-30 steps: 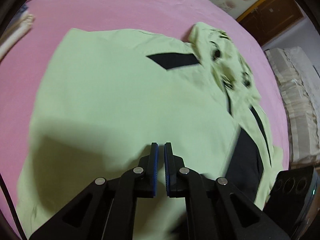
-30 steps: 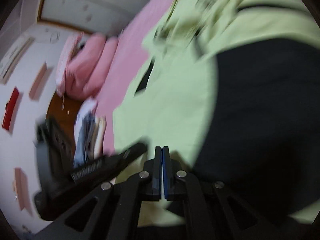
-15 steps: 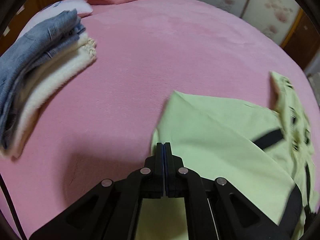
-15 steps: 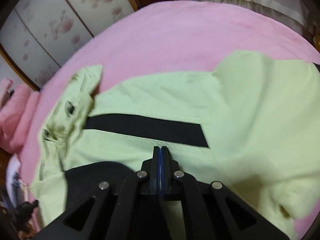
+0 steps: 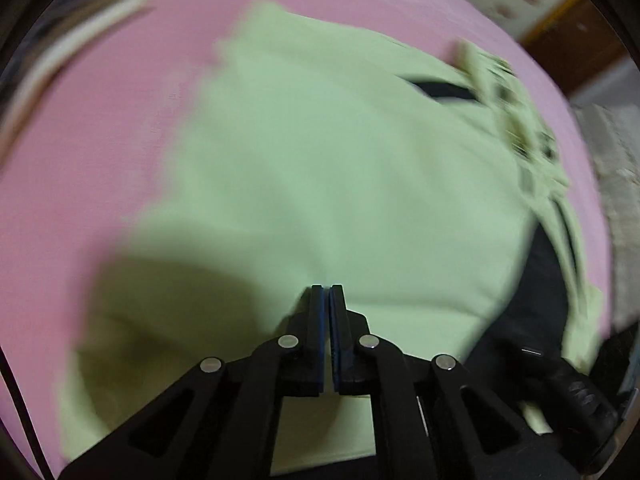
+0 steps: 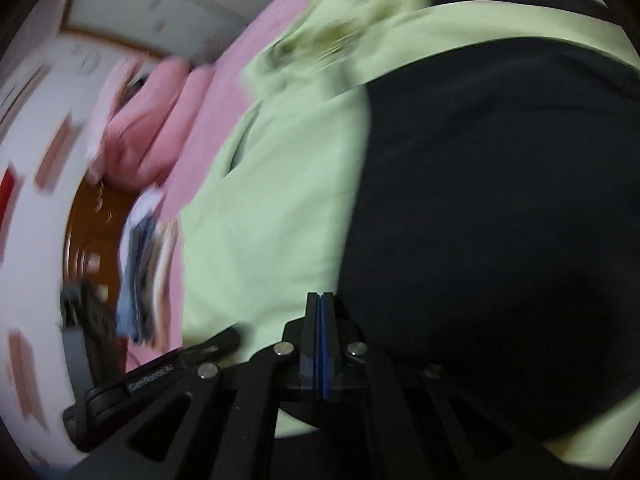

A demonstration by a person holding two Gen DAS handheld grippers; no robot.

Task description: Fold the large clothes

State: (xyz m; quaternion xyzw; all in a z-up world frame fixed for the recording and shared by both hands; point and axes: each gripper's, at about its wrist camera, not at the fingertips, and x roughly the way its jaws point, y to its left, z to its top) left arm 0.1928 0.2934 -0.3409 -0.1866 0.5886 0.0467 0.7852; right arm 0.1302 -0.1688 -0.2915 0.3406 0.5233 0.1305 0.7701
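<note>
Both views blurred by motion; fine detail lost.

Landmark: the light green garment [image 5: 328, 168], spread over the pink bed [image 5: 100, 128]. It lies mostly flat, filling the middle of the left wrist view. A black stripe [image 5: 444, 90] crosses it near its far right part, just beside a rumpled, dark-printed section [image 5: 520, 120] at the garment's far right edge. A large black panel [image 6: 492, 200] of the same garment fills the right side of the right wrist view, bordered above by a green band and a second black strip at the top edge.

Left gripper [image 5: 329, 292]: over the near part of the garment, fingers [image 5: 317, 320] drawn together with only a sliver of gap, no cloth seen between them. Its shadow falls on the green cloth to the left of the fingers.

Right gripper [image 6: 320, 298]: over the boundary between green cloth and black panel, fingers [image 6: 312, 328] pressed fully together, nothing visibly caught between them. Whether either gripper touches the cloth cannot be told.

Beyond the garment's left edge, at the bed's far left: a stack of folded clothes [image 6: 140, 272], blue and white layers. Farther off from the garment, pink pillows [image 6: 148, 128] against the wall.
</note>
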